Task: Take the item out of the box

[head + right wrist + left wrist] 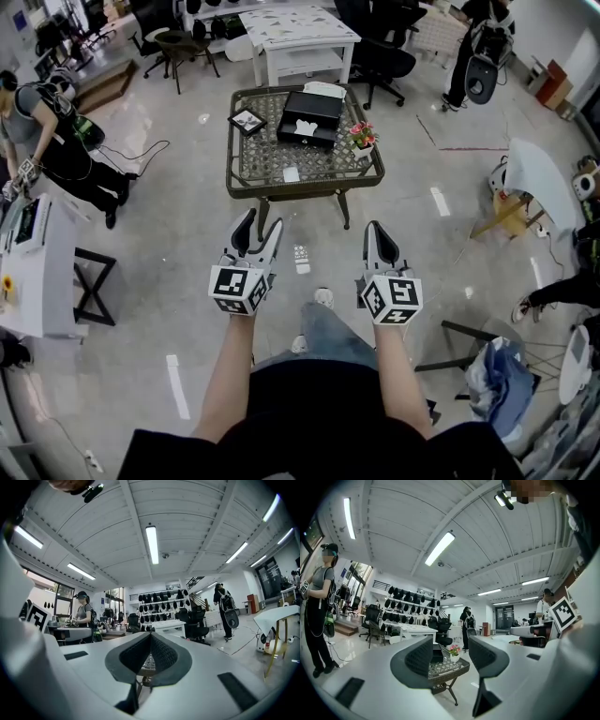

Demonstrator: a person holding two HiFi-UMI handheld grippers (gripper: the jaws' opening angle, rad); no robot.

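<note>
- Left tool (258, 228): jaws stand wide apart with nothing between them. It is held over the floor, well short of the low counter with a woven top and dark metal frame (246, 172).
- Right tool (378, 234): jaws closed together, pads meeting, nothing held. It sits level with the left tool and also short of the counter.
- Task item: the black rectangular box (314, 117) lies open on the far half of the counter. A white item (302, 129) rests inside it.
- Items around the box:
  - small white pot of pink flowers (362, 137), just beside the box's right corner;
  - black-framed patterned card (247, 120), to its left;
  - white paper slip (292, 174), near the front edge;
  - white sheet (324, 89), behind the box.
- Approach path: bare glossy grey floor (187, 234) lies between both tools and the counter.
- Surroundings:
  - white patterned table (300, 28) and black office chairs (384, 58) beyond the counter;
  - a person in black trousers (52, 141) at the left;
  - another person (476, 47) at the upper right.
- Limits of view:
  - the white item's shape is too small to make out;
  - in the left gripper view the left jaw covers most of the box, and only the flowers and the counter's front show in the gap;
  - in the right gripper view the closed jaws leave only a sliver of the counter visible.
</note>
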